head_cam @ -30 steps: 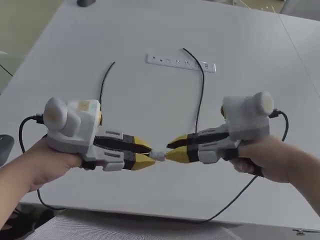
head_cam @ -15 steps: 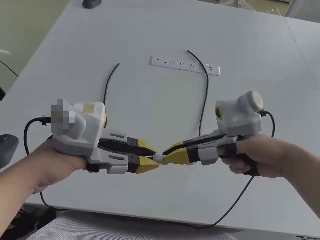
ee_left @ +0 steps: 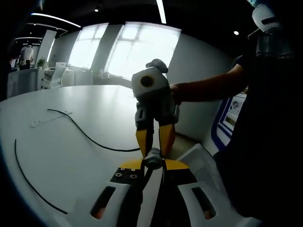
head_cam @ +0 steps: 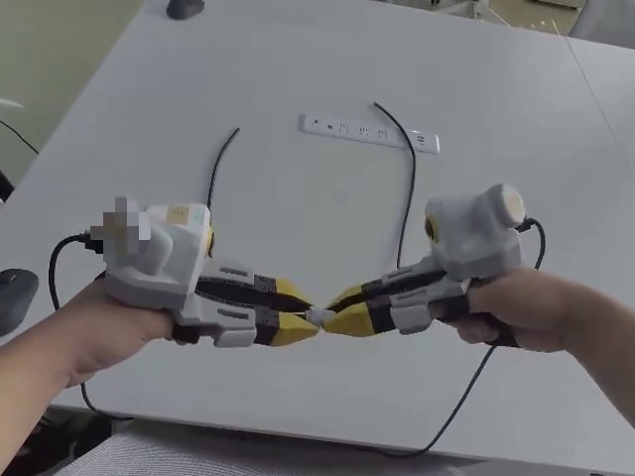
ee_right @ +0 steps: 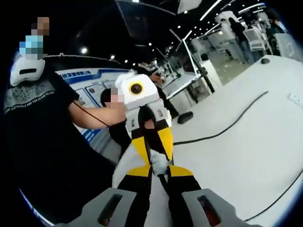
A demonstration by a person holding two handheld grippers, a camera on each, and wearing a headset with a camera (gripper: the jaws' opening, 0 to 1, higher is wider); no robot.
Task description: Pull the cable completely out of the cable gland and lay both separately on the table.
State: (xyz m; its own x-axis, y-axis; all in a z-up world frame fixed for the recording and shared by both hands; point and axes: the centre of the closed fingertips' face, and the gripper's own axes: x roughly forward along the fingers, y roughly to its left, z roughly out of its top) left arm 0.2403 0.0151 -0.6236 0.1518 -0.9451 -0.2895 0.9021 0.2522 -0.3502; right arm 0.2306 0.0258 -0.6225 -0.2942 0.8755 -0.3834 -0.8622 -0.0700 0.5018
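Just above the near edge of the white table (head_cam: 298, 59), the person is holding the two tools nose to nose, a hand wrapped round each one. The left gripper (head_cam: 303, 319) is coming in from the left and the right gripper (head_cam: 333, 317) from the right, and their yellow tips are meeting on a small pale cable gland (head_cam: 317, 317), which is hanging in the air between them, clear of the tabletop.

In the left gripper view, the gland (ee_left: 153, 158) is sitting pinched between that tool's own yellow tips, with the other tool's tips pressing in on it from the far side. In the right gripper view, the same pale piece (ee_right: 160, 164) is sitting squeezed between the near pair of tips, and a short dark stub is showing just below it in the slot between the jaws. I cannot tell whether that stub is the cable's end. So both tools are clamping the gland, one at each end.

On the table beyond, a long black cable (head_cam: 409, 178) is lying loose, crossing a white power strip (head_cam: 369, 132) and running toward the person until it is passing behind the right gripper. I cannot tell whether it is reaching the gland. A shorter black cable (head_cam: 213, 169) is lying well to the left of it, curving down behind the left gripper. A dark mouse (head_cam: 185, 8) is resting at the far edge.
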